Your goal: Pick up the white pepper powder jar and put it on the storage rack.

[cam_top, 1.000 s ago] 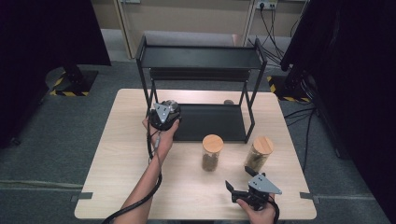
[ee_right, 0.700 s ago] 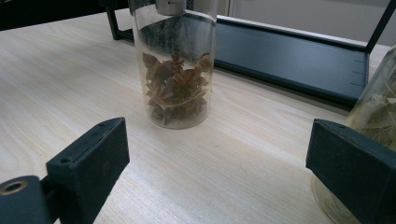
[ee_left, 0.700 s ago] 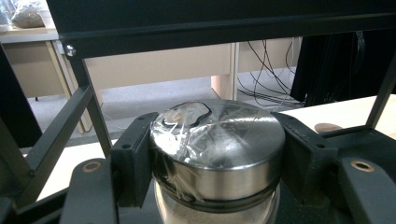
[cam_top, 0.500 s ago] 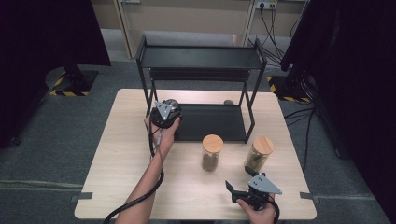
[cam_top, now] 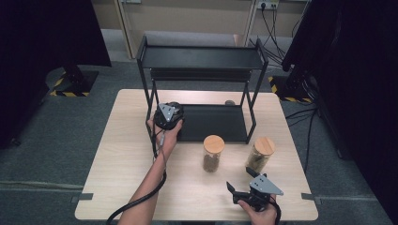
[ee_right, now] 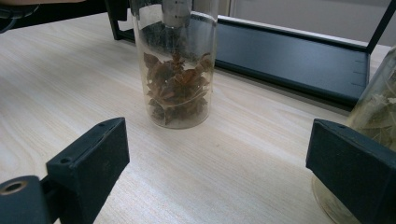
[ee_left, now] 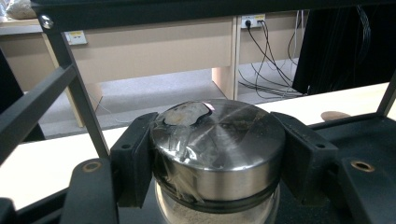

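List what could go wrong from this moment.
1. The left gripper clamps the steel-lidded jar only at its smooth lid; it may slip or twist loose.
2. The rack upright stands close beside that jar; a sideways move could knock it.
3. The right gripper, open, could bump the wood-lidded jars.

Brushed-metal jar lid (ee_left: 218, 140), matt wooden table (cam_top: 131, 154)

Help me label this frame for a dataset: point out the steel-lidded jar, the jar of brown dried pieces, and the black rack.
Steel-lidded jar (ee_left: 218, 140), left gripper view, on its metal lid.
Jar of brown dried pieces (ee_right: 176, 88), right gripper view, on the glass wall over the contents.
Black rack (cam_top: 213, 123), high view, on its bare lower shelf.
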Motion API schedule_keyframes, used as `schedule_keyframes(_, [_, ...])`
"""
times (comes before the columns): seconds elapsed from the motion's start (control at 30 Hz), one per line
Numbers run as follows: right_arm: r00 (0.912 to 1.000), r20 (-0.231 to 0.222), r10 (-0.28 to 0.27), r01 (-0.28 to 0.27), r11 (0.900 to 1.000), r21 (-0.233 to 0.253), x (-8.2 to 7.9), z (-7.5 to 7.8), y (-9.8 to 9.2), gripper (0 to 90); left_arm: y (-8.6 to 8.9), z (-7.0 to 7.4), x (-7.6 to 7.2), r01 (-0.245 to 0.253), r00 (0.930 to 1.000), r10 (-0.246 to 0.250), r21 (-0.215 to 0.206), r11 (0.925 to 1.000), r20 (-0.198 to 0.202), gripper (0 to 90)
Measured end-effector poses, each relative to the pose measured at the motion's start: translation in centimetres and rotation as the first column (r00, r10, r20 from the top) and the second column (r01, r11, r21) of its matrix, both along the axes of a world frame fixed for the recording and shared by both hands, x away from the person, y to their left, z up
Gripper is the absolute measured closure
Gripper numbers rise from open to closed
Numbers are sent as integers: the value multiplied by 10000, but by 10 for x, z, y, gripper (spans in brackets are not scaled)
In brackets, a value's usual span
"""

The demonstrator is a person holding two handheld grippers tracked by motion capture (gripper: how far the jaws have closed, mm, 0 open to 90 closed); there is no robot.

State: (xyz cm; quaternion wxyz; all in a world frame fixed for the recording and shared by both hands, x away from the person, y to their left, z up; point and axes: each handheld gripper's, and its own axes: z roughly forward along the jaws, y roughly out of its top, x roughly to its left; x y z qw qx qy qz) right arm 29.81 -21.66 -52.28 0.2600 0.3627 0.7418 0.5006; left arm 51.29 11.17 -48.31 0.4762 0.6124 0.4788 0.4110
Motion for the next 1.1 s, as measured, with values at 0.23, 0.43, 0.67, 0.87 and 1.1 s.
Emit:
schedule_keyframes(0.23, [10000, -25, 22, -22, 10000, -67, 0, 0, 0, 60, 0, -2, 3, 33, 10000, -33, 1, 10000, -91, 349])
schedule_keyframes(0.43, [10000, -29, 20, -21, 10000, -54, 0, 0, 0, 60, -4, -6, 5, 81, 9999, -82, -42, 10000, -136, 349])
schedule_keyframes(0.67, [10000, -18, 38, -38, 10000, -74, 0, 0, 1, 60, -5, -10, 7, 112, 9997, -112, -39, 9999, -204, 348])
schedule_keyframes(0.87, [10000, -22, 46, -46, 9999, -91, 0, 0, 1, 60, -6, -10, 8, 181, 9995, -185, -168, 9997, -250, 347])
schedule_keyframes(1.1, [10000, -3, 58, -58, 9999, -111, 0, 0, 1, 60, -5, -9, 9, 234, 9990, -240, -178, 9996, -383, 345])
